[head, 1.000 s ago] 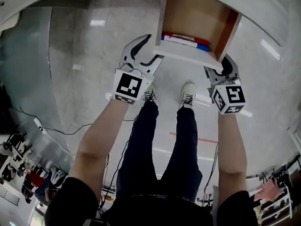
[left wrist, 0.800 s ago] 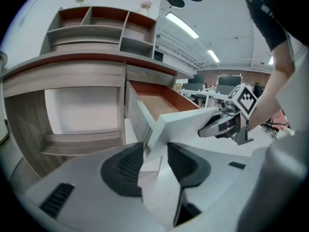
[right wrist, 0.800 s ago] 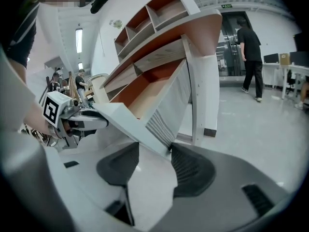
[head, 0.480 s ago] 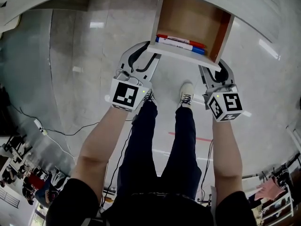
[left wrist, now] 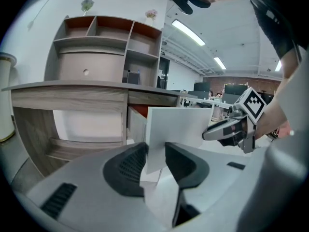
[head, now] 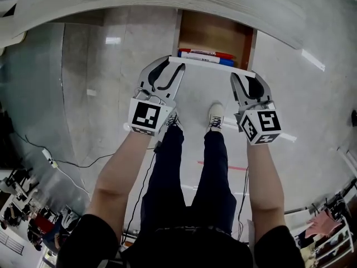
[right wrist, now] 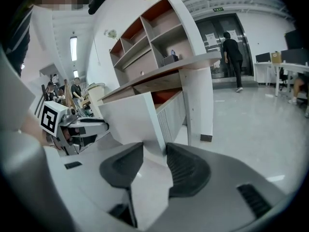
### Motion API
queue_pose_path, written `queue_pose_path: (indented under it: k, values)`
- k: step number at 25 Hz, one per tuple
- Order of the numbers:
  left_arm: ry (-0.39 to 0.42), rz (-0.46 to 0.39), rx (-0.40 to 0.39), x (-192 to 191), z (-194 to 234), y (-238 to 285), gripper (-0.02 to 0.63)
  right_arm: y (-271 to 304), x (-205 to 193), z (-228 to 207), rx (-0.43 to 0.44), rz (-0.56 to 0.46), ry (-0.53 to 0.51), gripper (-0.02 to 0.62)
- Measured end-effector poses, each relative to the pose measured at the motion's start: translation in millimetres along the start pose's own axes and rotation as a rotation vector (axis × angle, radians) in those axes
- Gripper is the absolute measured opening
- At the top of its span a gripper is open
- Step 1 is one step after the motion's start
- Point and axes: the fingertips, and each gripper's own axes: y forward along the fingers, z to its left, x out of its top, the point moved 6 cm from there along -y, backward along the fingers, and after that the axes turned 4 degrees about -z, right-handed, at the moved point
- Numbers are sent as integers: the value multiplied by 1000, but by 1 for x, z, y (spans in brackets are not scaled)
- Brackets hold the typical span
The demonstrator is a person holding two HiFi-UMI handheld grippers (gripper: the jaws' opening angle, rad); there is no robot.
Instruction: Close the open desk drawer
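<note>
As the desk [head: 167, 4] hides the drawer's [head: 215, 35] rear, apparent markers [head: 205, 55] lie visible.

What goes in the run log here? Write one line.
drawer: part open | left tool: jaws just closed, gripping front | right tool: jaws just closed further onto front | task: unfinished

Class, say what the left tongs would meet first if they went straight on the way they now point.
The white drawer front: the left tongs have just been closing and grip its edge, so it is met at once.
</note>
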Motion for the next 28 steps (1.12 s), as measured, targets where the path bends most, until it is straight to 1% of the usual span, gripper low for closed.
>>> queue_pose_path:
  k: [9, 12, 15, 22, 26, 28]
  values:
    - [-15, -22, 62, 20, 23, 33, 138, 26, 29, -16, -40, -52, 25, 164]
    - [-8, -22, 85, 24, 28, 44, 137, 35, 35, -21, -57, -63, 47, 164]
    - [-20, -33, 108, 27, 34, 53, 137, 43, 41, -26, -68, -76, 57, 164]
    - [-29, -48, 138, 37, 45, 71, 138, 57, 53, -34, -92, -99, 76, 164]
    - [-30, -49, 157, 45, 54, 83, 138, 68, 63, -39, -119, -113, 111, 166]
    - [-24, -48, 165, 49, 57, 90, 138, 73, 67, -43, -147, -120, 150, 166]
